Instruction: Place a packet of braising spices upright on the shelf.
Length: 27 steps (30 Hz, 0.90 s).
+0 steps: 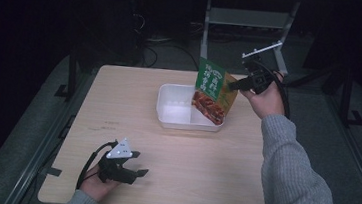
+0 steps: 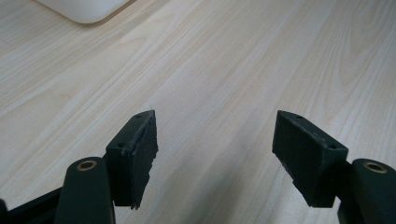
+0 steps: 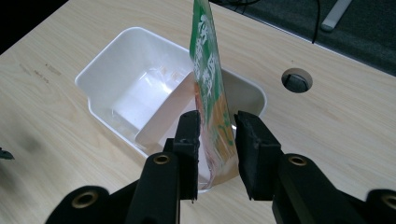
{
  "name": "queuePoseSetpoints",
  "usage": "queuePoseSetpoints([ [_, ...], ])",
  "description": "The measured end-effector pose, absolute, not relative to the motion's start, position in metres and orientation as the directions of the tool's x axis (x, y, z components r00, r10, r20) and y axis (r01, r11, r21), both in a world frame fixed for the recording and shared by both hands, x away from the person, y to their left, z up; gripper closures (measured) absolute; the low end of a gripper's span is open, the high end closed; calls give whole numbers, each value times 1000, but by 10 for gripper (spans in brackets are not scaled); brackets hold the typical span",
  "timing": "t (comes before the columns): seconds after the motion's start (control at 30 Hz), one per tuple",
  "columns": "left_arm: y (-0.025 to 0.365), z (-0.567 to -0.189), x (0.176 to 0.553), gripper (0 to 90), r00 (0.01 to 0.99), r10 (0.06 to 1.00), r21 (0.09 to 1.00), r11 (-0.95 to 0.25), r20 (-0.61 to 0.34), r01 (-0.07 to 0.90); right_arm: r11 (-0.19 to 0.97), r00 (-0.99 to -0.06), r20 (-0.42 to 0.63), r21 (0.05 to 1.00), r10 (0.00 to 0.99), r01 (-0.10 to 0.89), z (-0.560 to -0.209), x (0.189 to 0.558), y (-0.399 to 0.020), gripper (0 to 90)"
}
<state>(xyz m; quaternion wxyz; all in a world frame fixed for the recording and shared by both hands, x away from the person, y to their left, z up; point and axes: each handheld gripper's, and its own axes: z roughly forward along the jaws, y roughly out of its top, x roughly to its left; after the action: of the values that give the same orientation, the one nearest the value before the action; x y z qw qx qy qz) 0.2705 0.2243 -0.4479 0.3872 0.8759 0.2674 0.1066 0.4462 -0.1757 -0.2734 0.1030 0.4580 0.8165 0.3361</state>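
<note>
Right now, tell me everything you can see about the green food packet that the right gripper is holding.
The packet is flat and thin, seemingly a glossy carton or pouch, green at the top with white lettering and a picture of reddish food lower down. It stands nearly upright, slightly tilted, its lower end down inside the white plastic bin at the bin's right side, its top well above the rim. The right gripper pinches its edge between both jaws. Whether its bottom rests on the bin floor cannot be told.
</note>
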Motion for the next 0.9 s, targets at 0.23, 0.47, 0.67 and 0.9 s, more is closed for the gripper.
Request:
queuePoseSetpoints([
  [0.23, 225, -448, 271, 306, 832, 554, 738, -553, -21, 387, 362, -554, 127, 635, 823, 682, -275, 445, -178, 852],
  [0.47, 224, -448, 271, 306, 832, 554, 737, -554, -20, 387, 352, -560, 143, 645, 816, 678, -277, 443, -182, 733],
  [0.67, 225, -448, 271, 300, 831, 555, 736, -556, -17, 387, 336, -553, 152, 654, 819, 678, -279, 438, -189, 647],
  [0.9, 225, -448, 271, 295, 830, 557, 736, -555, -16, 387, 327, -554, 166, 658, 816, 679, -284, 431, -196, 619],
])
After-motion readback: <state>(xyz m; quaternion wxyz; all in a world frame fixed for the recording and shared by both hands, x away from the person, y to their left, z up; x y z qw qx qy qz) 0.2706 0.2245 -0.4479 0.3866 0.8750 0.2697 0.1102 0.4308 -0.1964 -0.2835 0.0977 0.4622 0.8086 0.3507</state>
